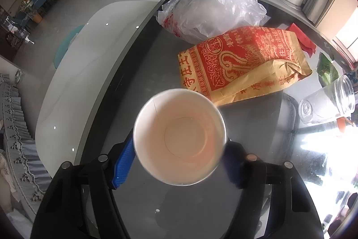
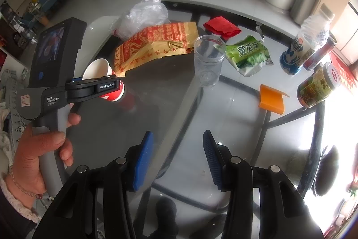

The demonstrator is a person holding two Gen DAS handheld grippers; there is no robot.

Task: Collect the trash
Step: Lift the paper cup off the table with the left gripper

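A paper cup point(image 1: 179, 138), white inside and red outside, sits between the blue pads of my left gripper point(image 1: 179, 152), which is shut on its wall. In the right wrist view the same cup point(image 2: 98, 69) leans in the left gripper point(image 2: 111, 86) just above the glass table point(image 2: 156, 93), with a person's hand point(image 2: 40, 149) on the handle. My right gripper point(image 2: 177, 138) stands open over the table's near part with nothing between its fingers.
Beyond the cup lie a yellow-and-red paper bag point(image 2: 156, 44) and a crumpled clear plastic bag point(image 2: 143, 12). A clear plastic cup point(image 2: 208, 59), red paper point(image 2: 221, 27), a green snack packet point(image 2: 248, 55), an orange piece point(image 2: 271, 99), bottles point(image 2: 311, 41) and a jar point(image 2: 317, 84) stand to the right.
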